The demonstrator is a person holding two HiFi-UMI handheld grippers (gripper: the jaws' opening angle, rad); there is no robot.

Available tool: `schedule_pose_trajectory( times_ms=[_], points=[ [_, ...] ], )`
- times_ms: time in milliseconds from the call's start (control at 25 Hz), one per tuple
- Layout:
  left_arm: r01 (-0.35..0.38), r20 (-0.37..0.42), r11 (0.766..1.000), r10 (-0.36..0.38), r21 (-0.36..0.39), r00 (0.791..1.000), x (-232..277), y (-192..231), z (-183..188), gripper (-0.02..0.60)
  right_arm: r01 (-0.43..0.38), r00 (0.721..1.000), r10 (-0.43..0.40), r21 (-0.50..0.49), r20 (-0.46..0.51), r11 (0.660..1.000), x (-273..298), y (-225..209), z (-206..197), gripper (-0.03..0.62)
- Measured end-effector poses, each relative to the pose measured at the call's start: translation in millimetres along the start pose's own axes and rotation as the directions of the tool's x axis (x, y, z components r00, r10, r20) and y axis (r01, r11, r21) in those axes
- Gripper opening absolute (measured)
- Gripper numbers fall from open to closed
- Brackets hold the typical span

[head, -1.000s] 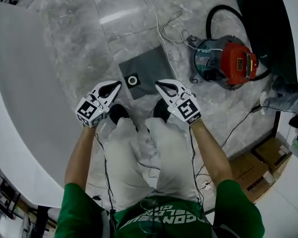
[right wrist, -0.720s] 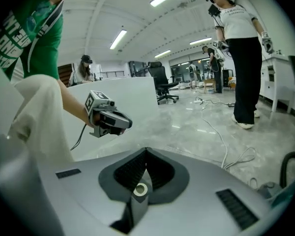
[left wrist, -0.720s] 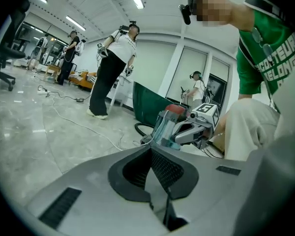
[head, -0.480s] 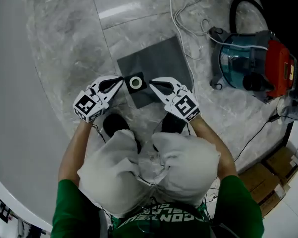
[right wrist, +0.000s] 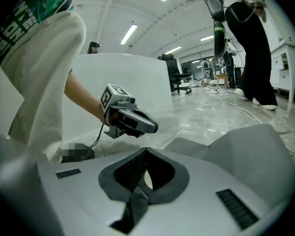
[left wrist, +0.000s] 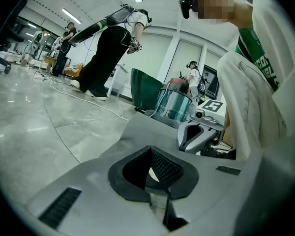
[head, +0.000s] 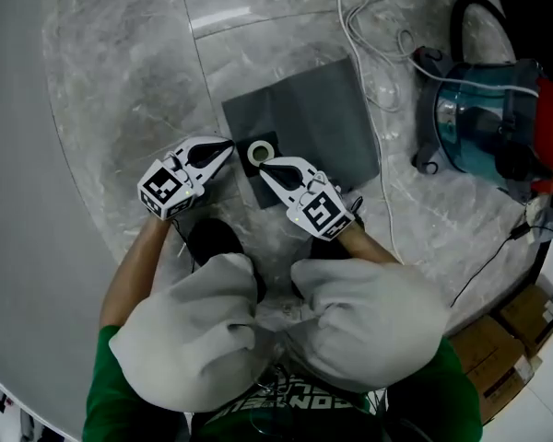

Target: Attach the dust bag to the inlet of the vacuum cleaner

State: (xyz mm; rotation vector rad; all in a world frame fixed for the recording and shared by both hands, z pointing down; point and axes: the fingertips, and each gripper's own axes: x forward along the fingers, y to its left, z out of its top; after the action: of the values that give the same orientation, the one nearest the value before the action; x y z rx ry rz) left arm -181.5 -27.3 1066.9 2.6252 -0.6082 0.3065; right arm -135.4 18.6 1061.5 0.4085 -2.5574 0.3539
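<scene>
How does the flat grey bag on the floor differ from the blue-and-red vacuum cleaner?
The dust bag is flat and grey, with a white ring at one end; the vacuum cleaner is a bulky see-through teal drum with a red part. The dust bag lies right by the left claw and right claw; the vacuum cleaner sits off to the right. Both rest on the marble floor, apart.

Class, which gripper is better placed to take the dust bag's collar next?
Right, probably: the right gripper points onto the collar just below its ring; the left gripper sits at its left edge. Both are shut.
</scene>
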Motion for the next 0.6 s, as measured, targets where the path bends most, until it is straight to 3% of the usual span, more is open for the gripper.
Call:
schedule_pose_trajectory(
  times_ms=[240,440,600],
  points=[
    [0.008,-0.005,1.0,-0.008,0.009,1.0,3,-2,-3,0.005,-0.002,0.998,-0.006,-0.126,-0.055,0.992,17,22,-19,0.009],
    [0.004,-0.006,1.0,-0.004,0.011,1.0,4,-1,-5,0.005,0.042,0.991,-0.076,-0.279,-0.111,0.959,31,32,-34,0.012],
    [0.004,-0.015,1.0,-0.004,0.007,1.0,2,-1,-7,0.005,0.053,0.981,-0.107,-0.306,-0.161,0.951,42,34,-45,0.115]
  ],
)
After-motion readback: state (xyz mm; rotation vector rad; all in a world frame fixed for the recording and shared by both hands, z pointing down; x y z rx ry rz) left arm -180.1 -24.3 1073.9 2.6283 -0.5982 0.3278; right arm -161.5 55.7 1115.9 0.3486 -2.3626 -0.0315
